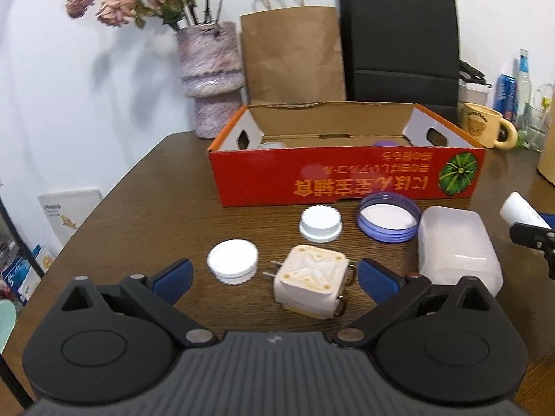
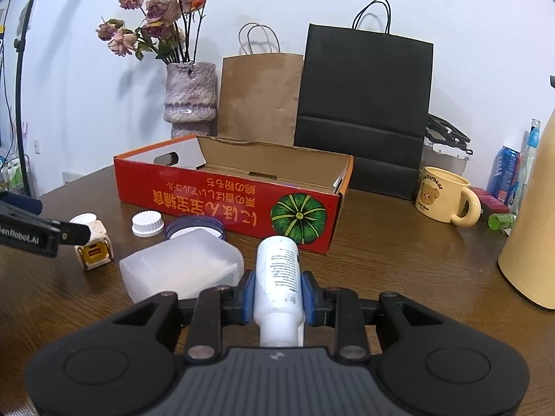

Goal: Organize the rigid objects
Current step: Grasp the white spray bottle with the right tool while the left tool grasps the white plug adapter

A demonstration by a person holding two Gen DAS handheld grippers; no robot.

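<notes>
My left gripper (image 1: 275, 274) is open, its blue pads on either side of a cream cube-shaped plug adapter (image 1: 310, 286) on the wooden table. Beside it lie a white lid (image 1: 232, 260), a ridged white cap (image 1: 321, 223), a purple lid (image 1: 388, 218) and a translucent plastic container (image 1: 458, 248). The red cardboard box (image 1: 347, 176) stands open behind them. My right gripper (image 2: 277, 293) is shut on a white bottle (image 2: 277, 274) and holds it above the table in front of the box (image 2: 229, 208). The adapter (image 2: 93, 246) and container (image 2: 180, 265) also show in the right wrist view.
A vase of dried roses (image 1: 210, 79), a brown paper bag (image 1: 293, 55) and a black bag (image 1: 402, 41) stand behind the box. A yellow bear mug (image 2: 445, 199), cans and bottles (image 2: 506, 175) and a tall cream jug (image 2: 534, 228) stand at the right.
</notes>
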